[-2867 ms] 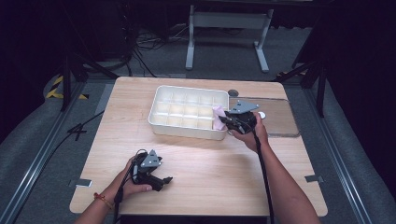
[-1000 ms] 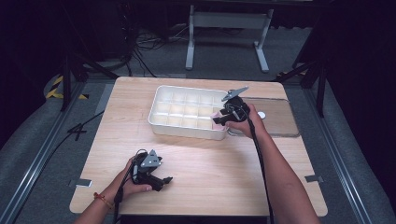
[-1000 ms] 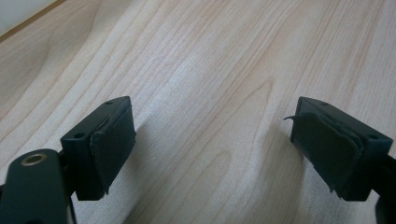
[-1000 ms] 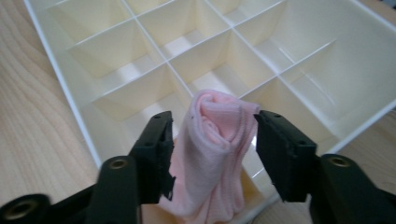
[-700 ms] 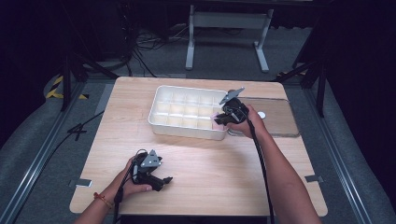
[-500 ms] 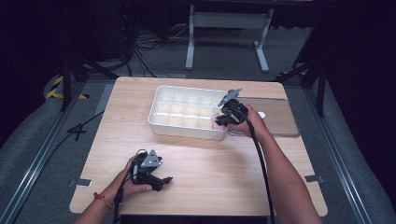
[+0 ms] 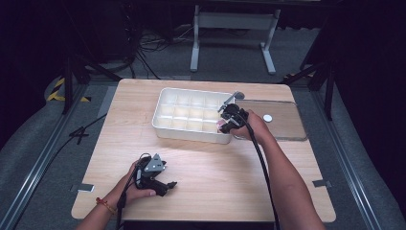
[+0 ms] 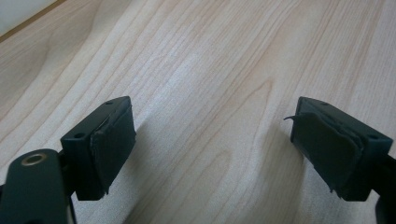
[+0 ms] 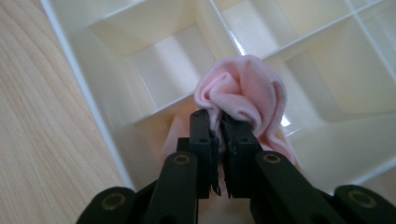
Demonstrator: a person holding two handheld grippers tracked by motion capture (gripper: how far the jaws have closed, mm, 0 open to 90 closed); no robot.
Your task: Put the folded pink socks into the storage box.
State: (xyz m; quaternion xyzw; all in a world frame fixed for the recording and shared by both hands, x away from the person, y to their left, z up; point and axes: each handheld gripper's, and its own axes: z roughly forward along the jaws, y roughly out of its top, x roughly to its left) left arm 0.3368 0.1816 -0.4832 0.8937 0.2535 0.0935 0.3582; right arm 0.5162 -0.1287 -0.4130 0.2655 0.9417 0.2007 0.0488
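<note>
Right tool (image 9: 219, 130) pinching pink cloth (image 9: 243, 95) | bunched, over tray (image 9: 84, 88) corner

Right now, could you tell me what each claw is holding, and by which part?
The right claw pinches a pink cloth by a bunched fold, over the white tray. The left claw is open, holding nothing.

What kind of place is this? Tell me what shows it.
Probably a lab or studio set up for recording: a lone wooden table on grey carpet, cables on the floor behind it, and a metal stand against dark surroundings.
</note>
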